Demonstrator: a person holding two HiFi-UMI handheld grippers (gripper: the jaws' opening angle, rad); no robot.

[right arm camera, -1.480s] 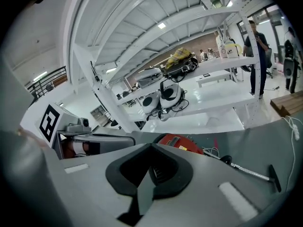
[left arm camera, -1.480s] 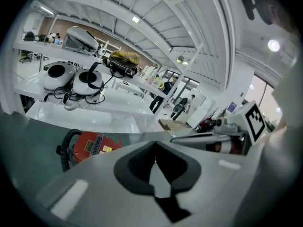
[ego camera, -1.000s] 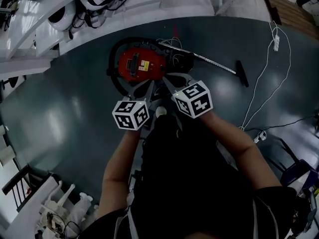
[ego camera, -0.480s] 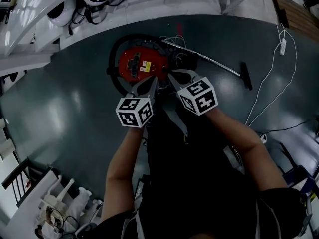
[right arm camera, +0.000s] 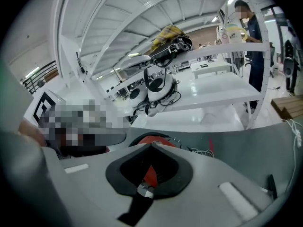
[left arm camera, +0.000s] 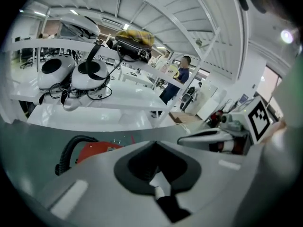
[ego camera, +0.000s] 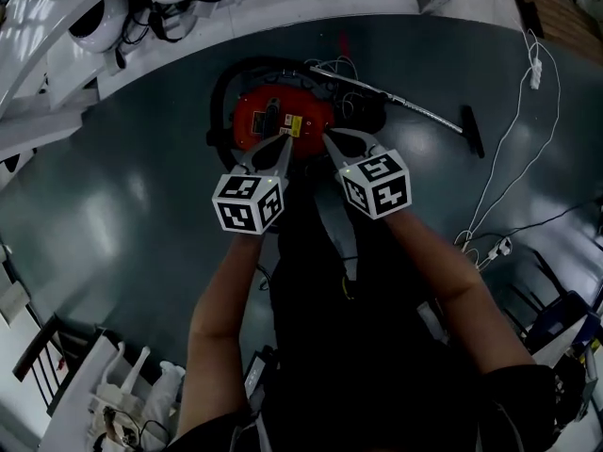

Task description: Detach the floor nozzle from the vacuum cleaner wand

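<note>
Forearms [ego camera: 226, 299] reach out from the body in the head view, each ending in a marker cube. The left hand-held gripper [ego camera: 281, 141] and right hand-held gripper [ego camera: 330, 139] lie side by side, tips apart from each other, over the near edge of the red vacuum [ego camera: 283, 119] on the dark floor [ego camera: 132, 205]. Each gripper view shows its own jaws together with nothing between them.

A black hose [ego camera: 217, 111] curls round the vacuum's left side. Only the head view gives the whole wand [ego camera: 407, 106]. It lies on the floor, running right from the vacuum to the black nozzle [ego camera: 471, 132], which is attached at its end and well apart from both grippers. The left gripper view catches just the hose and red body. The right gripper view has the red body past its jaws and a small dark piece, likely the nozzle, at its lower right edge.

A white cable [ego camera: 509, 149] trails right of the nozzle. Farthest off stand white shelves [left arm camera: 94, 100], and the gripper views alone show a person [left arm camera: 173, 82] beside them.
</note>
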